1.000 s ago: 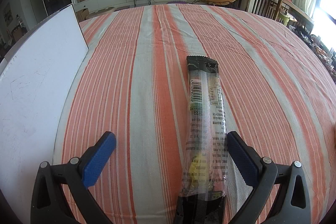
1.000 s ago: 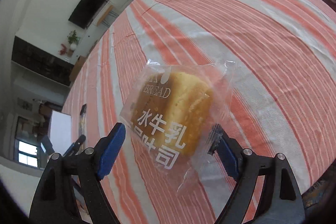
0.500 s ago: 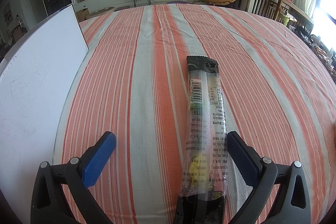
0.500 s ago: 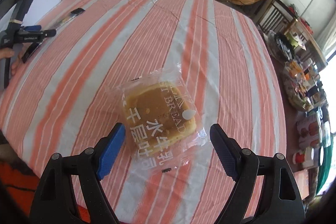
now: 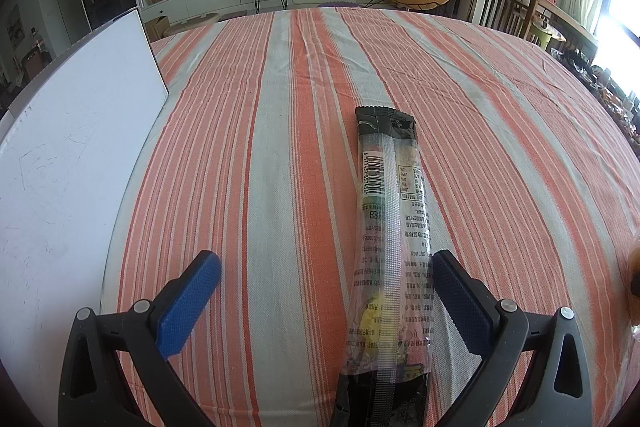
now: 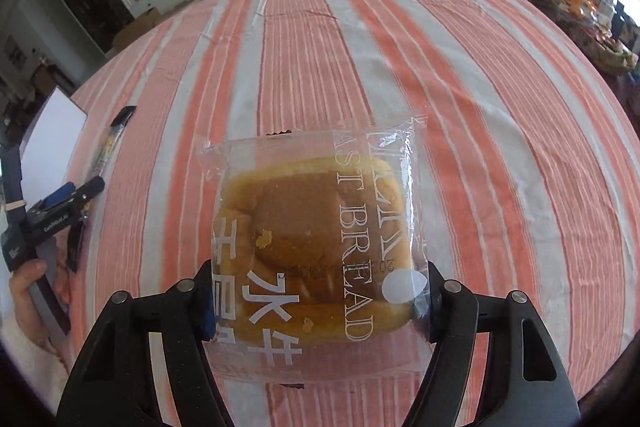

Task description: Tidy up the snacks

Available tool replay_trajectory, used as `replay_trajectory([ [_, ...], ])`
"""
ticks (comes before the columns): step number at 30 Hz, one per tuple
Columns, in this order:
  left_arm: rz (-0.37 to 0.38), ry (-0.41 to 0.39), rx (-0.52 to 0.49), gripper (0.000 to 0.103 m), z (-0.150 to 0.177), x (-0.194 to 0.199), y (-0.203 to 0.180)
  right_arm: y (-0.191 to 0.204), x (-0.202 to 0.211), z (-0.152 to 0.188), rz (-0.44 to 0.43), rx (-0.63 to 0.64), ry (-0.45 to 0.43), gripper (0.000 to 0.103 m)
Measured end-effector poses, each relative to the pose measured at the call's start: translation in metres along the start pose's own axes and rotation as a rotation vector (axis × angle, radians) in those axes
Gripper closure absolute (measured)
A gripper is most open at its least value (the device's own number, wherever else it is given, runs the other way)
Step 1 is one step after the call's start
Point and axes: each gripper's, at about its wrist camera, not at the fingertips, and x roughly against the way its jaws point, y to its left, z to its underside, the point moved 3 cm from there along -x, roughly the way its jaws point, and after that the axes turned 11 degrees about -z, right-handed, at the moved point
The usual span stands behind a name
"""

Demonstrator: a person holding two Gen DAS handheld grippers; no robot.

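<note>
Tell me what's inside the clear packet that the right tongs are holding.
The clear packet holds one golden-brown bread loaf, seen through the film, and a white round sticker. White lettering covers parts of the crust, and the right tongs hide its lower side edges.

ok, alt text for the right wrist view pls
The right claw grips a clear plastic packet of golden toast bread above an orange-and-white striped tablecloth. At far left, the left claw hovers by a long thin black-ended snack packet and a white board.
</note>
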Motion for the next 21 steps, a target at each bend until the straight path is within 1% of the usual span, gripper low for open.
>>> replay_trajectory([
  [3, 0.000, 0.000, 0.000, 0.000, 0.000, 0.000, 0.000, 0.031, -0.014, 0.005, -0.013, -0.045, -0.006, 0.029],
  [5, 0.000, 0.000, 0.000, 0.000, 0.000, 0.000, 0.000, 0.045, -0.024, 0.002, 0.022, -0.055, -0.029, 0.029],
  [7, 0.000, 0.000, 0.000, 0.000, 0.000, 0.000, 0.000, 0.054, -0.029, 0.001, 0.072, -0.054, -0.077, 0.029],
  [10, 0.000, 0.000, 0.000, 0.000, 0.000, 0.000, 0.000, 0.058, -0.031, 0.005, 0.135, -0.041, -0.142, 0.029],
  [14, 0.000, 0.000, 0.000, 0.000, 0.000, 0.000, 0.000, 0.058, -0.028, 0.013, 0.161, 0.005, -0.188, 0.028],
  [18, 0.000, 0.000, 0.000, 0.000, 0.000, 0.000, 0.000, 0.059, -0.033, 0.015, 0.201, 0.043, -0.213, 0.028],
  [21, 0.000, 0.000, 0.000, 0.000, 0.000, 0.000, 0.000, 0.063, -0.037, 0.014, 0.225, 0.061, -0.205, 0.026],
])
